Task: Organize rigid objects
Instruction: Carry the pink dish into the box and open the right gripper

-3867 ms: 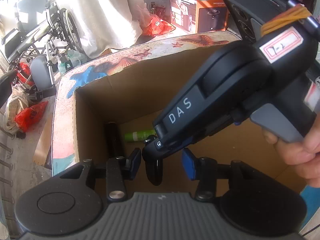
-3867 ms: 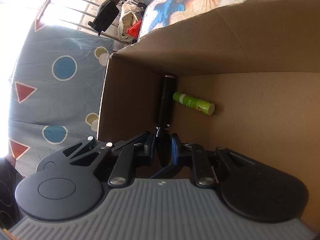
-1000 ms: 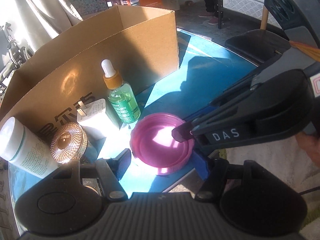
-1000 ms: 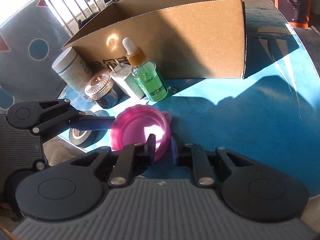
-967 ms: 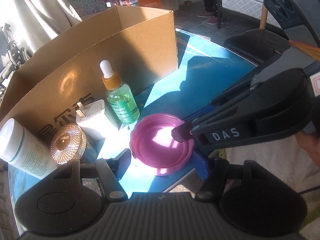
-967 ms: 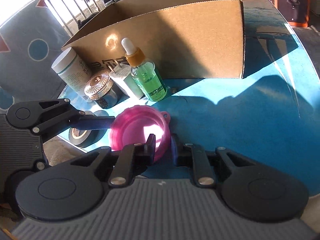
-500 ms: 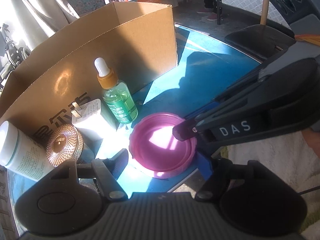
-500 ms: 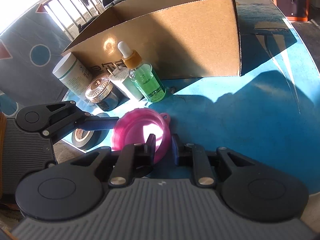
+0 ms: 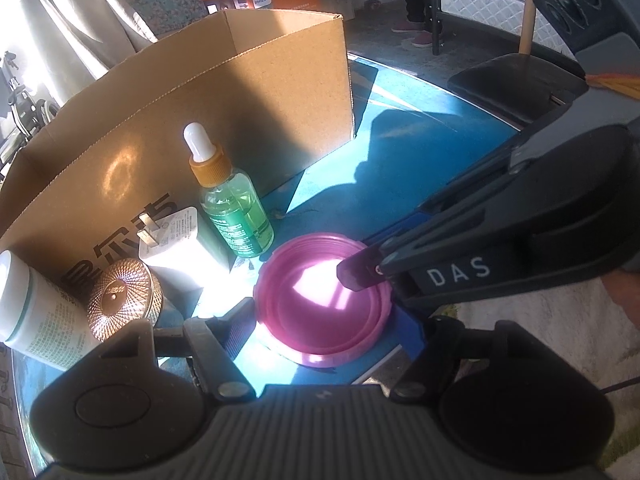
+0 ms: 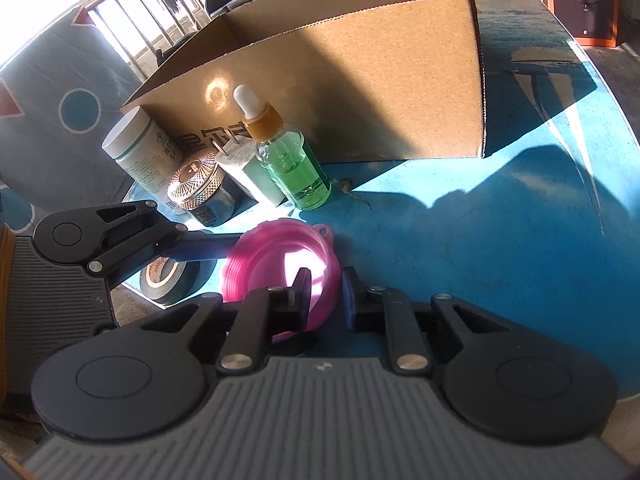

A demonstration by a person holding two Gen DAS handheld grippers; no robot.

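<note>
Pink lid (image 9: 320, 304) (blue table (image 10: 500, 240)).

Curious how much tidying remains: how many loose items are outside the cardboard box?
6: white tub, copper-lidded jar, charger plug and green dropper bottle along the box; pink lid and tape roll nearer. Others may be hidden.

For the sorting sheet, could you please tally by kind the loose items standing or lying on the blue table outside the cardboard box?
Bottles and jars: 3 (dropper bottle, white bottle, copper-lidded jar)
Plug adapter: 1
Pink lid: 1
Tape roll: 1
Total: 6
</note>
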